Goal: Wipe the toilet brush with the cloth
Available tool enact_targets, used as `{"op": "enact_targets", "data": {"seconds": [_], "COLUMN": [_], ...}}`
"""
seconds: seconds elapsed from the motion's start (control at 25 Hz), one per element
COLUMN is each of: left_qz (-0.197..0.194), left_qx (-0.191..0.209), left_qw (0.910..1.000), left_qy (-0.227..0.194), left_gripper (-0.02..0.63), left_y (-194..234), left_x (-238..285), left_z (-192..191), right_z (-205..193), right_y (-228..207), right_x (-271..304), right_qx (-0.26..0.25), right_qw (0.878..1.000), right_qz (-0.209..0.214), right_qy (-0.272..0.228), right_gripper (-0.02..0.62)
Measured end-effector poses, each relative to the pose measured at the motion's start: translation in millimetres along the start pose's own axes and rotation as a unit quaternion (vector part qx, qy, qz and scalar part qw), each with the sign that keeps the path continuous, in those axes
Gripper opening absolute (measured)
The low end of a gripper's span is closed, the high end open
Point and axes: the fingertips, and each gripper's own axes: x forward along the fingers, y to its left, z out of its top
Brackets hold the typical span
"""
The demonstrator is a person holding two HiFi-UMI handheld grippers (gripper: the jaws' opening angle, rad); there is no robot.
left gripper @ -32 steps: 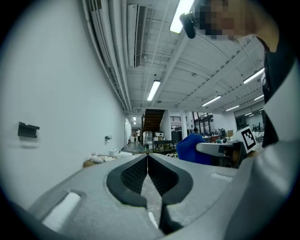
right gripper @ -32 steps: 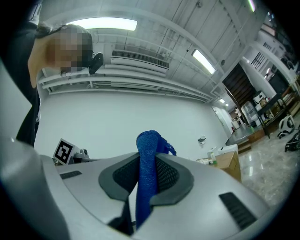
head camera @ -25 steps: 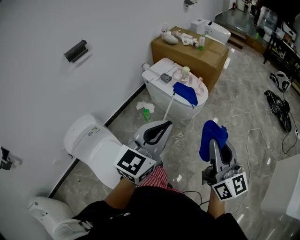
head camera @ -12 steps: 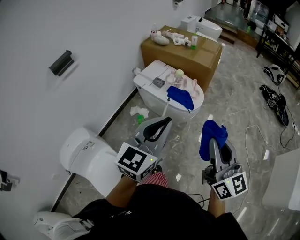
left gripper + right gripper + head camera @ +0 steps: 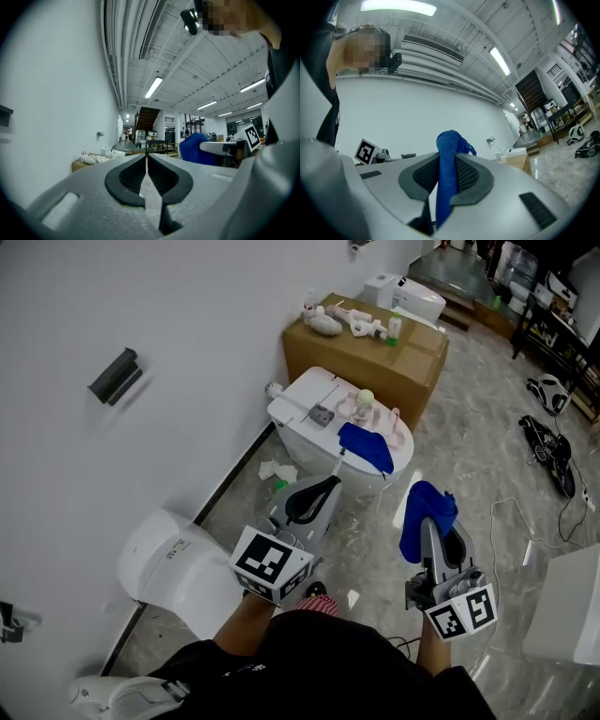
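My right gripper (image 5: 429,510) (image 5: 447,159) is shut on a blue cloth (image 5: 424,514) (image 5: 449,145), which sticks up and folds over past its jaws. To its left, my left gripper (image 5: 331,484) (image 5: 147,157) is shut with nothing in it. Both are held level over the floor, short of a white toilet (image 5: 309,404). A second blue cloth (image 5: 367,446) lies on the toilet's lid. A thin white stick (image 5: 337,465), perhaps the brush handle, leans at the toilet's front just beyond the left gripper. The brush head is hidden.
A cardboard box (image 5: 375,343) with small items on top stands behind the toilet. Another white fixture (image 5: 173,563) sits against the wall at the left. Tissue and a green bottle (image 5: 278,472) lie by the skirting. Cables (image 5: 548,451) trail at the right.
Both grippers have been carried forward together toward the toilet with the lid. The white fixture at the left has slid back in view. Neither gripper's jaws have changed.
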Motion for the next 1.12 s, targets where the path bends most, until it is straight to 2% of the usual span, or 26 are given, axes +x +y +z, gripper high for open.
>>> {"op": "enact_targets", "data": {"seconds": [0.28, 0.68, 1.12], "left_qz": [0.001, 0.001, 0.012], "left_qx": [-0.014, -0.017, -0.012], "left_qw": [0.9999, 0.9998, 0.9998], "left_qy": [-0.005, 0.003, 0.014], "left_gripper": [0.006, 0.006, 0.006], "left_y": [38, 66, 87], "left_x": [3, 13, 58], "left_z": [-8, -17, -25], "right_z": [-11, -25, -28], "right_y": [6, 4, -47], "right_x": [34, 65, 103], "right_qx": [-0.007, -0.001, 0.006], "right_qw": [1.000, 1.000, 0.999], "right_qz": [-0.004, -0.001, 0.013], "right_qy": [0.012, 0.029, 0.039], "right_gripper": [0.063, 0.063, 0.063]}}
